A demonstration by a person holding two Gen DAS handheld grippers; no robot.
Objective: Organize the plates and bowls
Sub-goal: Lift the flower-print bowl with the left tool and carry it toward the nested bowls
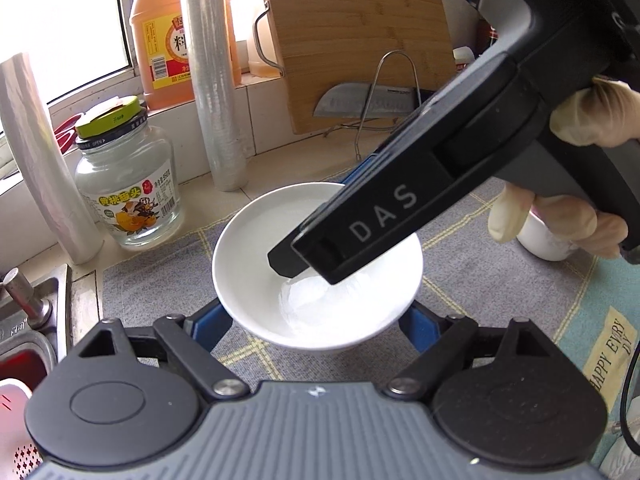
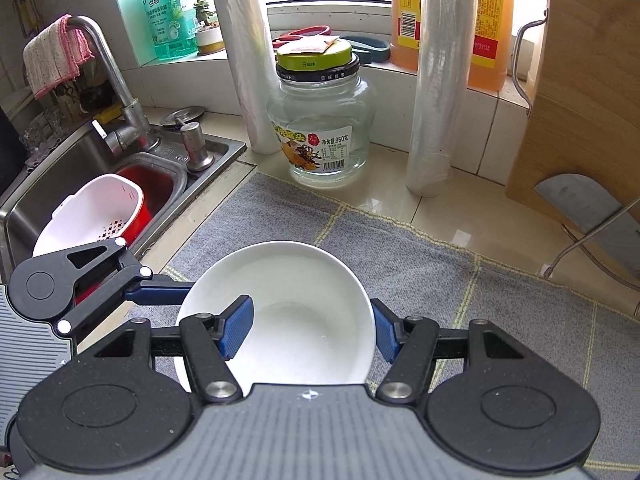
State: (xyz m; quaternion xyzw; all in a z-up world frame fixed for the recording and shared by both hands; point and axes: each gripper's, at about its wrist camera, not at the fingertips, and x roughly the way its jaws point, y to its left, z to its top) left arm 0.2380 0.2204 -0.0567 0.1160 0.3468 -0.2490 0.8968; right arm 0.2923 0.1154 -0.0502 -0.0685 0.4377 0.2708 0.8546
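One white bowl point(image 1: 248, 260) hangs just above the grey mat point(image 1: 500, 280). My left gripper point(image 1: 314, 320) has its blue pads pressed against the bowl's two outer sides, shut on it. My right gripper point(image 1: 308, 268) reaches in from the upper right, held by a gloved hand point(image 1: 592, 116). In the right wrist view the bowl point(image 2: 304, 280) sits in my right gripper point(image 2: 310, 328), which is shut on its wall, one pad inside and the other outside on the right. One left finger point(image 2: 160, 294) touches the bowl's left side.
A glass jar point(image 2: 320, 128) with a green lid and two cling-film rolls point(image 2: 436, 80) stand behind the mat. A bamboo cutting board point(image 1: 352, 40) and a knife point(image 1: 360, 100) in a wire rack are at the back right. The sink point(image 2: 72, 176) holds a white strainer point(image 2: 88, 212). A white cup point(image 1: 544, 240) stands right.
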